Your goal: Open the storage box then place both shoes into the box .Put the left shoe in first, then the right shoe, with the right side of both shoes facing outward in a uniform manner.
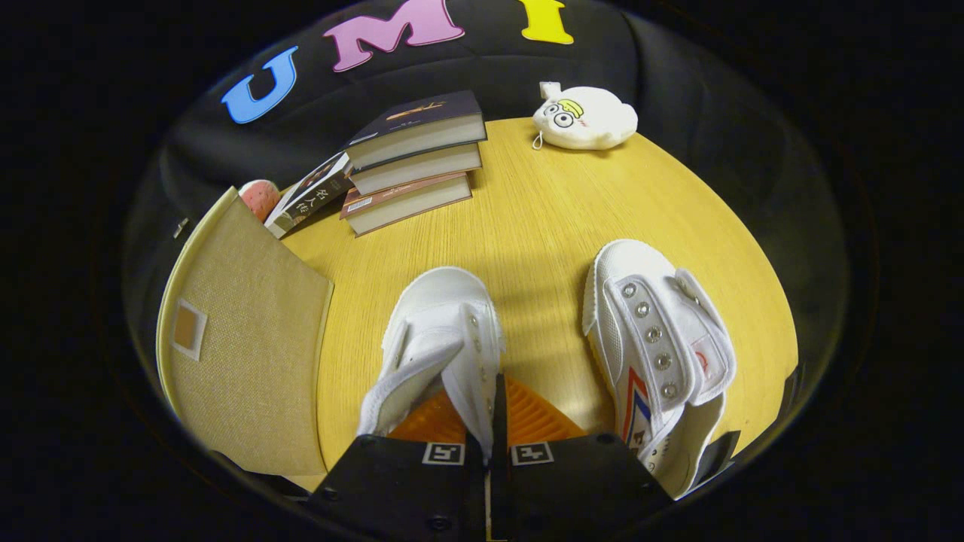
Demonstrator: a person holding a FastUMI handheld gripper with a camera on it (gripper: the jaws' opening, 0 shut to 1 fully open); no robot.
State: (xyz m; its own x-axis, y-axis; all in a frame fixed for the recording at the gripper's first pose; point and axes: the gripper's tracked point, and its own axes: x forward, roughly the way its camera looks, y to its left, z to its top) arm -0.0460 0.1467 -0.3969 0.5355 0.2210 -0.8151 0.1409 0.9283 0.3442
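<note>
Gripper view: gripper (493,429) fingers pinched nearly together, clamped on the side wall of a white canvas shoe (440,342), fabric squeezed between both pads. That shoe sits right at the fingers, toe pointing away, slightly lifted or tilted, cannot tell if its sole touches the table. Tongue flopped toward the left side, eyelets visible along the pinched edge. Second white shoe (655,354) just right of the fingers, apart from the held shoe, lying on the wooden table (542,218), toe away, tongue open, red and blue stripes on its side, 5 metal eyelets in a row. Beige fabric storage box (241,354) left of the fingers, near the held shoe but not touching, a small tan patch on its facing panel; cannot tell whether lid is open. Beyond the shoes: stack of 3 books (414,162) with a 4th book (309,194) leaning at its left. Pinkish round object (258,197) behind the box. White plush toy (584,117) at the far table edge.
</note>
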